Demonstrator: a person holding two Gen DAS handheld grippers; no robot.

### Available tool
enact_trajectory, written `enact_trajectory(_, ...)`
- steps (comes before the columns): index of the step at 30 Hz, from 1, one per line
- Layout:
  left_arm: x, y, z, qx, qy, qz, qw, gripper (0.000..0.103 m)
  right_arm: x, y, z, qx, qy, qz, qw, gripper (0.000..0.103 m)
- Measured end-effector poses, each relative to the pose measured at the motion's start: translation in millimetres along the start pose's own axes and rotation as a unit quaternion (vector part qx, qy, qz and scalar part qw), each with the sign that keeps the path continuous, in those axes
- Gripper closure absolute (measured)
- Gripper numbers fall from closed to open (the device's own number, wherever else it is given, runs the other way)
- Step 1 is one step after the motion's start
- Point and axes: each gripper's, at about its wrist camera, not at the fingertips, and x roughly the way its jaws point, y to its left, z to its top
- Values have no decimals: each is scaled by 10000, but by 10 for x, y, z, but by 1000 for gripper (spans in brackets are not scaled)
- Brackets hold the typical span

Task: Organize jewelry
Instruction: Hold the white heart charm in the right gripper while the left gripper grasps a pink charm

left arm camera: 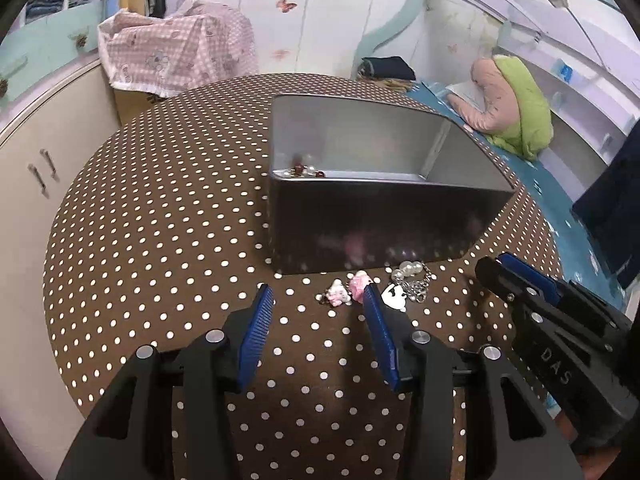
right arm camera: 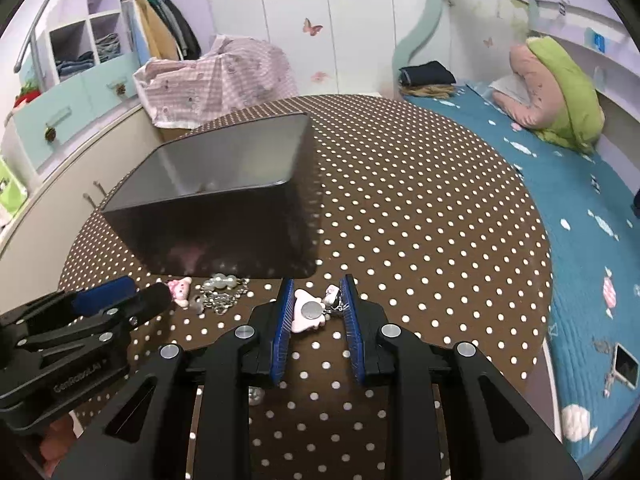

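Judging from the frames, a pick-up step was in hand. The right gripper, at lower centre of its view, was spread around a pink charm on the dotted table, not yet pinching it. Closing on it and a lift into the tin box, upper left, would be called for. The left gripper was spread, empty, beside a pearl chain. "DAS" and "GenRobot.AI" were read on the gripper bodies.
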Motion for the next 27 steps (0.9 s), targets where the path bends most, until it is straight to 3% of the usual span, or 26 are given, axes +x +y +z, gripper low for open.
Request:
enact_trajectory(2,12,-17,-1,85,-29,131,9999,72,18,0,0,20,24,16,10000,78)
enact_trajectory(4,25,-22,1,158,-53,180,9997,91,20,-23,2,10,30,28,10000,78)
enact_trajectory(6,31,-11,-2,172,-47,158,9997,100,25,-17,11,15,32,40,10000,78)
enact_trajectory(12,23,96,1,-1,-14,6,10000,103,28,1,36,5,18,64,10000,78)
enact_trajectory(14,22,131,12,-124,40,-190,9997,97,34,-4,44,22,35,78,10000,78)
enact_trajectory(15,14,150,24,-176,75,-354,9992,82,34,-12,47,32,40,84,10000,78)
enact_trajectory(16,3,167,42,-261,110,-524,9982,56,39,-22,51,58,56,96,9999,78)
enact_trajectory(17,-11,172,52,-337,106,-570,9977,46,44,-28,54,70,68,106,9999,78)
enact_trajectory(21,28,90,53,-121,42,-158,9998,44,54,-56,62,90,100,117,9998,78)
enact_trajectory(27,83,-26,71,113,10,143,9998,46,71,-94,63,121,131,124,9998,78)
